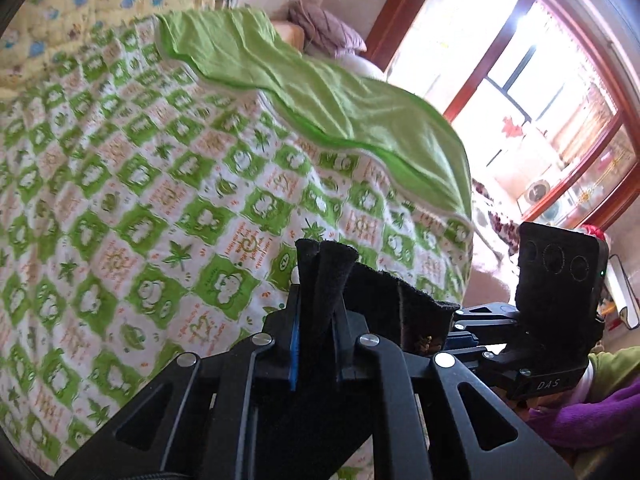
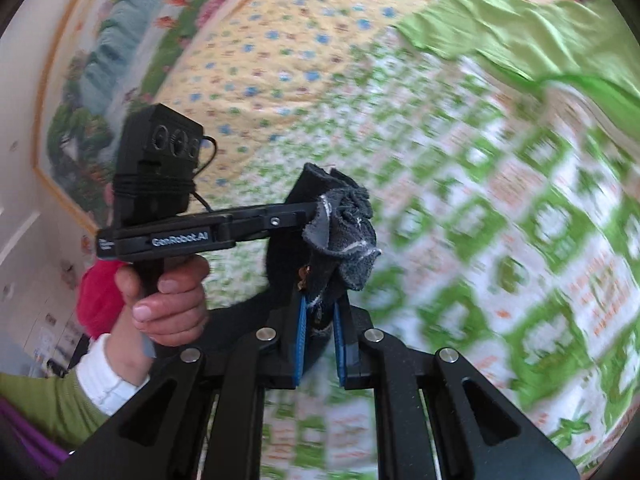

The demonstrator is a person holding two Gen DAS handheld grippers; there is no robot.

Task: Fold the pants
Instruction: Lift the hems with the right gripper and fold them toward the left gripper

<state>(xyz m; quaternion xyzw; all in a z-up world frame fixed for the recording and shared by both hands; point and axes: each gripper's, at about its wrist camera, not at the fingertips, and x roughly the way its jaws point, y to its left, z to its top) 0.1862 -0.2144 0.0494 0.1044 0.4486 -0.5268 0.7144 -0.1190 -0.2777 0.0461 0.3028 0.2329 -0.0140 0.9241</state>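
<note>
Above the green-checked bedspread (image 1: 132, 184), dark pants (image 1: 320, 292) hang bunched between both tools: the left gripper (image 1: 318, 312) pinches one edge, the right gripper (image 2: 322, 312) clamps another, and a green blanket (image 1: 304, 92) lies beyond.

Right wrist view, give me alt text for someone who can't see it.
The right gripper is shut on a bunched fold of dark pants, lifted over a green-and-white patterned quilt. At left, a hand holds the left gripper, also clamping the dark fabric.
</note>
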